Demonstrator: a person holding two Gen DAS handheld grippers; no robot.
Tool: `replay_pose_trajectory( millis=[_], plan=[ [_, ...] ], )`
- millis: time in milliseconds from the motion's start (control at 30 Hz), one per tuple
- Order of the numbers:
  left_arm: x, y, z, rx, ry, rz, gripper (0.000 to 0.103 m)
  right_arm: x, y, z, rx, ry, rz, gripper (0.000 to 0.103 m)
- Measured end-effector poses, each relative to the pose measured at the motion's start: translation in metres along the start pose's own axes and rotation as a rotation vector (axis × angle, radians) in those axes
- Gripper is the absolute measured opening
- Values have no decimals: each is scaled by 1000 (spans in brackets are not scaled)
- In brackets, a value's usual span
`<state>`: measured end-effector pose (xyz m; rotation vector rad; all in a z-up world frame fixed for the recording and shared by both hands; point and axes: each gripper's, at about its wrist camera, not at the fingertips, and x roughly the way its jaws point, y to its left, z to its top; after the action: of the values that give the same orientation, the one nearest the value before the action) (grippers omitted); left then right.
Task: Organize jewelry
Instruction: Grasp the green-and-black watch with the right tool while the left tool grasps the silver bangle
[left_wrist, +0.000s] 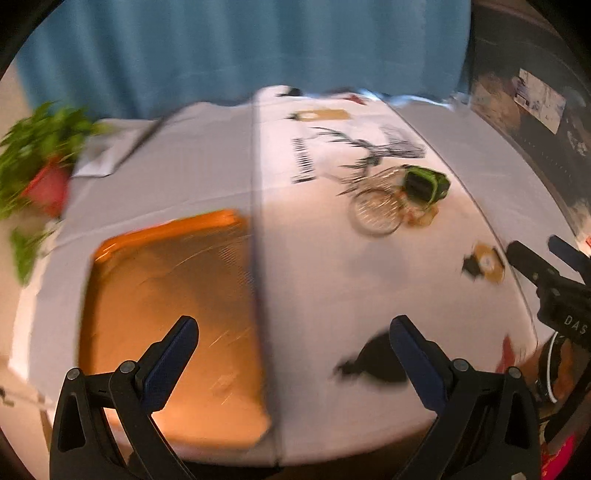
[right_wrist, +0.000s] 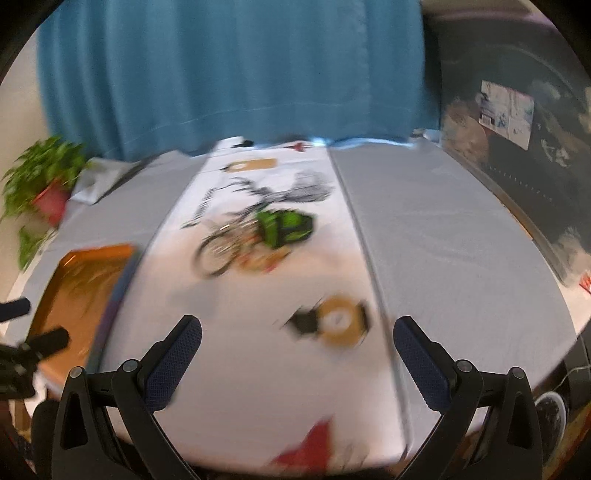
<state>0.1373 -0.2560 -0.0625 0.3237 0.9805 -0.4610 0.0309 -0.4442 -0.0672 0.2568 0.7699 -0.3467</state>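
An orange tray (left_wrist: 122, 295) lies on the table's left part; it also shows in the right wrist view (right_wrist: 59, 284). A green watch (left_wrist: 424, 184) lies with thin metal bangles (left_wrist: 376, 212) on the printed white cloth; both show in the right wrist view as the watch (right_wrist: 286, 227) and bangles (right_wrist: 221, 247). My left gripper (left_wrist: 293, 356) is open and empty above the tray's right edge. My right gripper (right_wrist: 297, 360) is open and empty above the cloth, short of the jewelry. Both views are blurred.
A potted plant in a red pot (left_wrist: 48, 184) stands at the far left. Blue curtain (right_wrist: 229, 74) hangs behind the table. A dark cabinet (right_wrist: 517, 147) stands at the right. The right gripper shows at the left wrist view's right edge (left_wrist: 546, 269).
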Motion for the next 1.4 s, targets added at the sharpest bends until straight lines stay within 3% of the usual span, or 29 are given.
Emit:
replay_pose_trajectory(
  millis=[100,200,333,433,533,600,633,700,900,1233,1333,1400],
  plan=[
    [44,-27,25,70,61,-48,103,36,-20,23,-2,22,17,103],
    [81,-43,43,110,120,-55,103,69,-28,40,-5,70,96,103],
    [113,-49,63,103,161,-62,103,114,-22,56,-17,127,180,103],
    [130,-48,74,91,178,-53,103,142,-12,66,-46,143,185,103],
    [140,-45,83,60,197,-91,103,169,-6,73,-62,150,181,103],
    [143,-43,88,62,203,-91,103,174,-9,76,-65,131,146,99],
    [144,-42,89,64,205,-93,103,173,-14,76,-57,107,163,89],
    [143,-40,88,64,205,-94,103,166,-25,77,-28,65,169,81],
    [142,-32,88,66,209,-94,103,154,-73,76,24,34,24,81],
    [143,-30,90,64,211,-92,103,111,-150,56,233,-48,-56,83],
    [144,-29,90,58,210,-89,103,115,-158,58,228,-42,-96,89],
    [144,-29,90,55,212,-87,103,125,-157,64,217,-8,-58,90]
  ],
)
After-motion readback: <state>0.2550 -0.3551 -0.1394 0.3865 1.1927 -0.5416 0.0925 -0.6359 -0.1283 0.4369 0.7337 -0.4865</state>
